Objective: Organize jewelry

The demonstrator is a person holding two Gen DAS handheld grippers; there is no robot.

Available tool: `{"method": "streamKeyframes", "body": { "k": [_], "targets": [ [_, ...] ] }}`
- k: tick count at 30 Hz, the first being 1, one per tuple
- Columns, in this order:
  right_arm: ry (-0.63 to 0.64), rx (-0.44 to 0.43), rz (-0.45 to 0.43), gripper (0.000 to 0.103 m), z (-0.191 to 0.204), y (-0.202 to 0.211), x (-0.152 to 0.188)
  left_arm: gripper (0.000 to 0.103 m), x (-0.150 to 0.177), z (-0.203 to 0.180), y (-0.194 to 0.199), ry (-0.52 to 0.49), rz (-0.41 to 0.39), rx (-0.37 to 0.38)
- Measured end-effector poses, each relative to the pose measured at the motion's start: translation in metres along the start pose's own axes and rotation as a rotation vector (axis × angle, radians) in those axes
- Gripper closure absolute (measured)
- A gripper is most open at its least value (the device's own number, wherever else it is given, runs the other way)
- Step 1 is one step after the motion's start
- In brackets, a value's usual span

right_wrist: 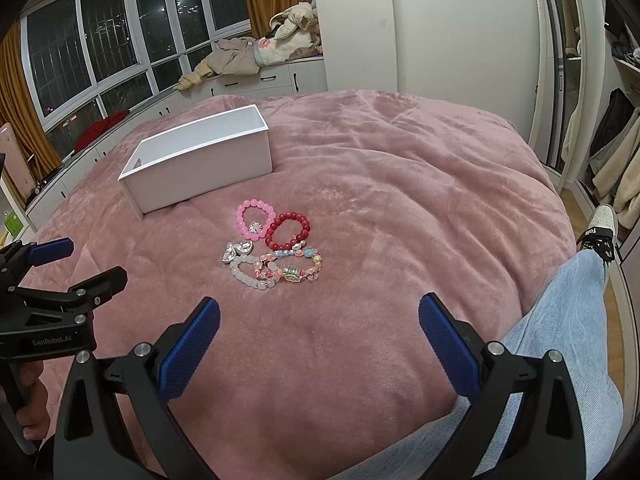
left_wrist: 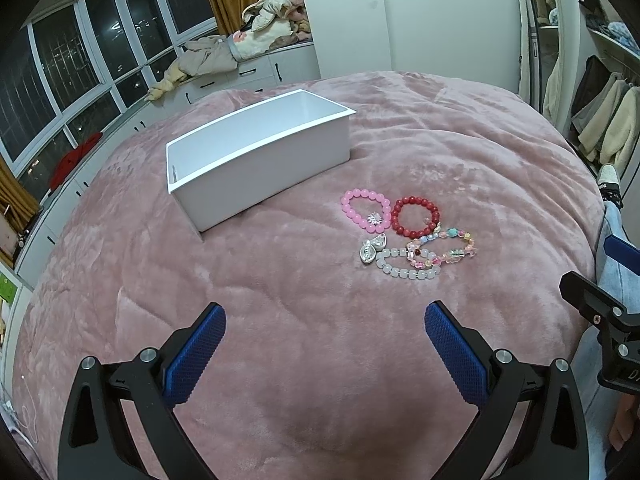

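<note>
Several bead bracelets lie in a cluster on the pink blanket: a pink one [left_wrist: 366,208] [right_wrist: 256,218], a red one [left_wrist: 415,217] [right_wrist: 287,231], a milky white one [left_wrist: 404,269] [right_wrist: 251,274] and a multicoloured one [left_wrist: 444,250] [right_wrist: 292,266]. A silver charm [left_wrist: 372,249] [right_wrist: 235,251] touches the white one. An open white box [left_wrist: 256,156] [right_wrist: 196,160] stands just behind the cluster to the left; I cannot see its floor. My left gripper [left_wrist: 325,318] and right gripper [right_wrist: 319,312] are both open and empty, hovering short of the bracelets.
The pink blanket [left_wrist: 280,280] covers the whole bed. My leg in jeans [right_wrist: 560,340] lies along the right edge. The left gripper's body [right_wrist: 52,300] shows at the far left of the right wrist view. Clothes are piled on the window bench [left_wrist: 248,36]; a wardrobe [left_wrist: 600,112] is at right.
</note>
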State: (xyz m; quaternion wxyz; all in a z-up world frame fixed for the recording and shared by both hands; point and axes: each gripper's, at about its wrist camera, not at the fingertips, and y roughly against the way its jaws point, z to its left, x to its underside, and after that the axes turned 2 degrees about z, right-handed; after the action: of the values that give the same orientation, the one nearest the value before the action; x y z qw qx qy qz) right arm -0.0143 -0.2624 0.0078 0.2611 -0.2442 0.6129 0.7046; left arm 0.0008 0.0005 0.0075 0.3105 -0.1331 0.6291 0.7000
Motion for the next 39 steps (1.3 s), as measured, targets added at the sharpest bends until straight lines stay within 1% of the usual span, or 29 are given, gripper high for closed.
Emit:
{"method": "streamKeyframes", "body": {
  "k": [4, 14, 15, 17, 22, 26, 29, 31, 32, 35, 38, 39],
  "targets": [
    [0.0, 0.001, 0.0, 0.005, 0.0, 0.0, 0.0, 0.002, 0.002, -0.003, -0.002, -0.004, -0.002, -0.008],
    [0.0, 0.001, 0.002, 0.004, 0.0, -0.001, 0.0, 0.002, -0.005, 0.006, 0.012, -0.008, -0.014, -0.005],
    [0.0, 0.001, 0.001, 0.004, 0.0, -0.001, 0.0, 0.002, 0.003, -0.004, -0.001, -0.011, -0.013, -0.013],
    [-0.001, 0.0, 0.0, 0.005, 0.0, -0.001, 0.0, 0.002, 0.002, -0.007, 0.001, -0.023, -0.021, -0.026],
    [-0.001, 0.0, 0.002, 0.005, 0.0, -0.001, 0.0, 0.002, 0.0, -0.009, 0.003, -0.032, -0.021, -0.004],
    [0.003, -0.005, 0.007, 0.005, 0.003, 0.0, -0.002, 0.002, 0.001, -0.013, -0.009, -0.05, -0.011, 0.024],
    [-0.002, -0.025, 0.024, 0.005, -0.001, -0.01, -0.001, 0.002, -0.001, -0.014, -0.017, -0.054, 0.001, 0.048],
    [-0.013, -0.045, 0.045, 0.011, -0.003, -0.018, -0.003, 0.002, 0.002, -0.015, -0.027, -0.05, 0.006, 0.065],
    [-0.017, -0.049, 0.061, 0.017, -0.003, -0.023, -0.005, 0.002, 0.001, -0.015, -0.03, -0.047, 0.01, 0.076],
    [-0.028, -0.081, 0.089, 0.02, -0.002, -0.033, -0.01, 0.006, 0.001, -0.014, -0.042, -0.045, 0.016, 0.101],
    [-0.033, -0.118, 0.122, 0.025, 0.002, -0.053, -0.014, 0.007, -0.001, -0.017, -0.057, -0.062, 0.045, 0.165],
    [-0.034, -0.124, 0.133, 0.025, 0.004, -0.059, -0.015, 0.008, -0.001, -0.018, -0.061, -0.069, 0.045, 0.175]
  ]
}}
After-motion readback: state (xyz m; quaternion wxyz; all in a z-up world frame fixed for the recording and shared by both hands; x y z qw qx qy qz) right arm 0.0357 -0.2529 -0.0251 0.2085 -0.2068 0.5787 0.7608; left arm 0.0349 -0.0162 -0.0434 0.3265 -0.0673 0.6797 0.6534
